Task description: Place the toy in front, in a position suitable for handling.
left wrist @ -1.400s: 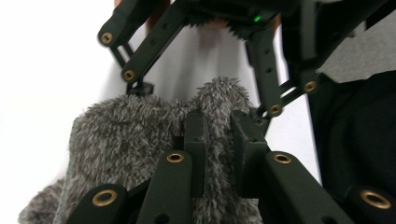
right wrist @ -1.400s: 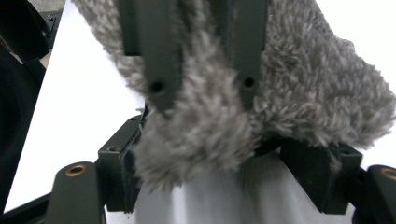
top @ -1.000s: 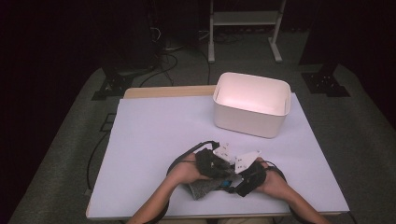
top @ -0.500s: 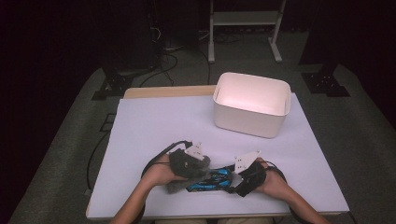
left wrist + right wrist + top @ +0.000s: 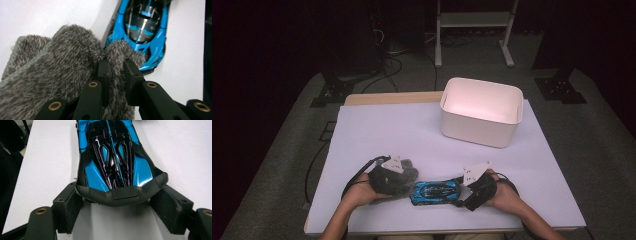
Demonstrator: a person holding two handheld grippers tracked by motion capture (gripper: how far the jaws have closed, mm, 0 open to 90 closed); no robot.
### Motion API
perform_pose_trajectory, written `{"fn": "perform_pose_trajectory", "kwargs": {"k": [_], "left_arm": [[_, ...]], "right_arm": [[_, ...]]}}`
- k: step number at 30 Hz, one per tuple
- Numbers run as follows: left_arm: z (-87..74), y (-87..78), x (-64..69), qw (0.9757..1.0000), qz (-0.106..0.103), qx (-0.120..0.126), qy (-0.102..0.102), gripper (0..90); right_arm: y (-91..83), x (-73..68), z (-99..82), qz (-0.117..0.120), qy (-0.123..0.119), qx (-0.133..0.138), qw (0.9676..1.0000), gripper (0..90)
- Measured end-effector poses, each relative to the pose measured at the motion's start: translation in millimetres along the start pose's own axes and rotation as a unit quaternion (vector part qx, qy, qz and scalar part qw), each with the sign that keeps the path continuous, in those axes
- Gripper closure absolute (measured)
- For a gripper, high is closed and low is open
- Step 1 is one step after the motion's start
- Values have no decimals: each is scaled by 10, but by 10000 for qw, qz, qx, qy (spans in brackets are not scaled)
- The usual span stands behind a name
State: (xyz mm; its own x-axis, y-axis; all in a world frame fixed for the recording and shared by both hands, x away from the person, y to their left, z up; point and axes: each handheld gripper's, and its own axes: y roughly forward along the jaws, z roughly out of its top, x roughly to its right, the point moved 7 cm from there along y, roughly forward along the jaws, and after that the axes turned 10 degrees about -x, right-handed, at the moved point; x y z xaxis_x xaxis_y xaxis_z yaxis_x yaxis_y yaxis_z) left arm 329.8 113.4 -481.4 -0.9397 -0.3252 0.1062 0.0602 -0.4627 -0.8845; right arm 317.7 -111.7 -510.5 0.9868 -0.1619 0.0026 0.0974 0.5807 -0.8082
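Note:
A blue and black toy car (image 5: pixel 434 191) lies on the white table sheet (image 5: pixel 387 135) near the front edge. My right gripper (image 5: pixel 464 192) holds its tail: in the right gripper view the wide-set jaws (image 5: pixel 115 202) press on both sides under the car's (image 5: pixel 112 157) rear wing. My left gripper (image 5: pixel 408 182) is at the car's other end, shut on a grey fuzzy cloth (image 5: pixel 404 174). In the left gripper view the jaws (image 5: pixel 116 65) pinch a fold of the cloth (image 5: pixel 62 62), which touches the car's (image 5: pixel 145 27) end.
A white rectangular bin (image 5: pixel 477 132) stands at the back right of the table, its inside bare. Dark floor, cables and a metal stand lie beyond the table's far edge.
My left gripper has drawn the grey cloth leftward along the car, from over its middle to its left end, uncovering the blue body. The right gripper and the car have stayed put.

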Motion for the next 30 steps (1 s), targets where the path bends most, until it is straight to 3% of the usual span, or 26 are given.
{"fn": "perform_pose_trajectory", "kwargs": {"k": [9,19,24,30], "left_arm": [[293,17,97,9994,-100,232,254,778],[683,149,158,9981,-178,97,584,771],[633,156,153,9982,-275,185,498,772],[375,107,139,9980,-369,456,250,768]], "right_arm": [[0,0,-4,16,18,17,10000,253],[0,2,-4,11,9,23,10000,253],[0,5,-8,12,-8,33,10000,253],[0,-2,-3,22,33,12,10000,253]]}}
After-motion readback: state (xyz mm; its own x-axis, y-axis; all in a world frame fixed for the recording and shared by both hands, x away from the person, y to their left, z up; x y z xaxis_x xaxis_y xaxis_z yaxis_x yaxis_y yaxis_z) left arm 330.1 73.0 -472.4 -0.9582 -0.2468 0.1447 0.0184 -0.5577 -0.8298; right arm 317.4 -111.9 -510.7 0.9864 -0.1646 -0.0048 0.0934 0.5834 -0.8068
